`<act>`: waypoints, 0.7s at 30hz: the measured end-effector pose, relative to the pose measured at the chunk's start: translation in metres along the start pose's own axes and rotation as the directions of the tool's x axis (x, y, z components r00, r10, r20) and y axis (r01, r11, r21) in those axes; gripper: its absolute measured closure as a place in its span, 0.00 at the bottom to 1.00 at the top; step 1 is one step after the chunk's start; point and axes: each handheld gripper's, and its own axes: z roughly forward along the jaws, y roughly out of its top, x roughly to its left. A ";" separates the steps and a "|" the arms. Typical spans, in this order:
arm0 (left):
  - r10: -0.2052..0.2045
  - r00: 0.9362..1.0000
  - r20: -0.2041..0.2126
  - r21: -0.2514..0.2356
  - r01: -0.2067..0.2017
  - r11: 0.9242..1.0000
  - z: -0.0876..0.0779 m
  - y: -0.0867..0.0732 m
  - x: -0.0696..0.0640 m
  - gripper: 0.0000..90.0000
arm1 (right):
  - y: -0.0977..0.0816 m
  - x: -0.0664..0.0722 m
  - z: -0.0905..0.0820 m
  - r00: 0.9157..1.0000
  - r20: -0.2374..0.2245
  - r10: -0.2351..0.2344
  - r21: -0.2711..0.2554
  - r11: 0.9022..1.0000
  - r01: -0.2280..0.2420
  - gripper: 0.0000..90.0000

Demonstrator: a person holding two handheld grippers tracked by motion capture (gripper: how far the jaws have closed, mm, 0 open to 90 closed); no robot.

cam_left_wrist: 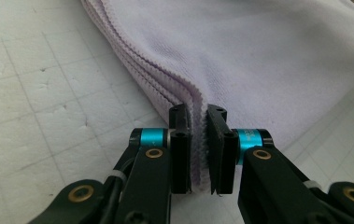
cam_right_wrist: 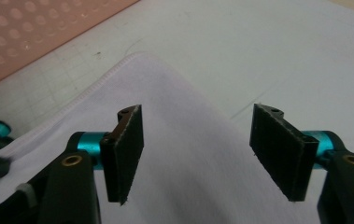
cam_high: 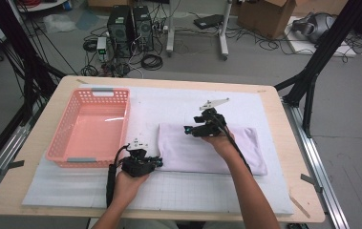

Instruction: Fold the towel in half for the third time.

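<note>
Lavender folded towel [cam_high: 212, 148] lay on the white mat [cam_high: 169, 191], just right of the pink basket [cam_high: 90, 126]. Left gripper [cam_left_wrist: 198, 149] was pinched on the stacked edges at the towel's near left corner, right gripper [cam_right_wrist: 207, 154] hung over the far left corner with jaws apart, nothing between them. My worry: the layers could've slid apart if the right one grabbed just the top ply, or the left pinch slipped on that thick stack

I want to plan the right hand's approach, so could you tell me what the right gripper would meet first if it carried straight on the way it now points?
Most likely the folded lilac towel: the right gripper, jaws open, hangs just over it, tilted down toward its far corner. If it skims past, the white mat comes next; depth is hard to judge.
</note>
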 end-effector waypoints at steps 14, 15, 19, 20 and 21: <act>-0.026 1.000 0.014 0.005 0.026 1.000 -0.002 0.000 0.003 0.90 | 0.013 0.010 0.054 0.999 -0.021 -0.045 0.110 0.993 0.047 0.45; -0.027 1.000 0.014 0.006 0.027 1.000 -0.002 0.000 0.003 0.90 | 0.014 0.011 0.057 0.999 -0.020 -0.045 0.114 0.992 0.047 0.45; -0.032 0.999 0.016 0.005 0.032 0.999 -0.002 0.000 0.003 0.90 | 0.022 0.017 0.068 0.998 -0.033 -0.061 0.119 0.991 0.065 0.46; -0.033 0.999 0.017 0.006 0.033 0.999 -0.003 0.000 0.003 0.90 | 0.024 0.018 0.072 0.997 -0.036 -0.068 0.123 0.990 0.072 0.47; -0.034 0.999 0.016 0.005 0.034 0.999 -0.003 0.000 0.004 0.90 | 0.026 0.020 0.075 0.997 -0.034 -0.075 0.130 0.988 0.079 0.48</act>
